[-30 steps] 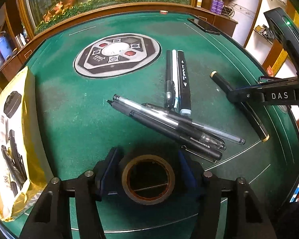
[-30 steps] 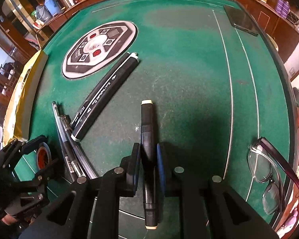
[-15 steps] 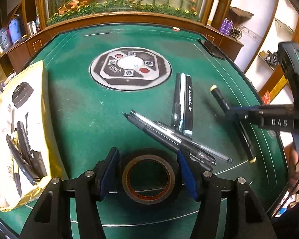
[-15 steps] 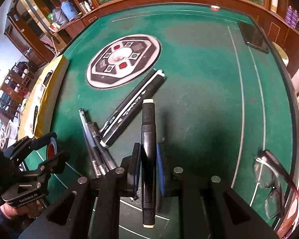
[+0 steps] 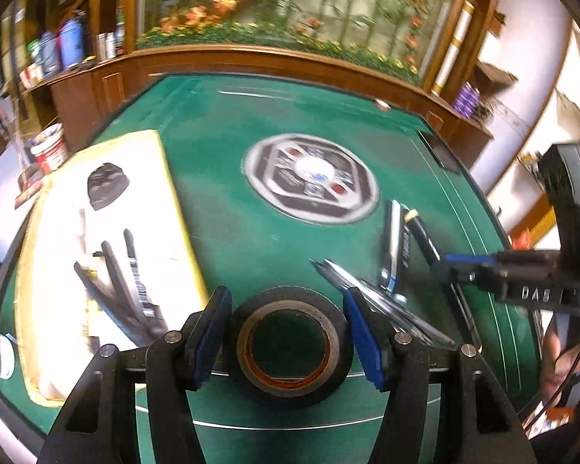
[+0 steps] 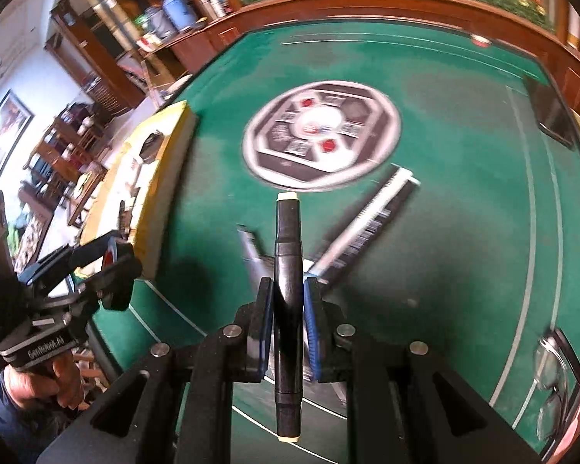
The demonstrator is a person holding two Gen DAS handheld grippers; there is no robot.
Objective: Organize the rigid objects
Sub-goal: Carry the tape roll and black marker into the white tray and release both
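A roll of black tape [image 5: 288, 346] sits between the blue pads of the left gripper [image 5: 288, 342], which pinches it by its outer rim above the green table [image 5: 228, 239], its brown core facing the camera. The right gripper [image 6: 288, 323] is pressed together on a black marker [image 6: 288, 309] with pale end caps, held across its middle so that it sticks out fore and aft of the jaws, clear of the felt. Below it, a loose group of pens [image 5: 382, 301] and two long markers [image 6: 367, 228] lie side by side on the table near the round printed emblem [image 6: 321, 137]. Out to the left rests a shallow yellow-edged box [image 5: 174, 208] with a white inside; it holds several dark pens [image 5: 123, 290] lying together and a small black item [image 5: 106, 185] near its far end, too blurred to name. A pair of glasses [image 6: 556, 379] lies at the table's right edge.
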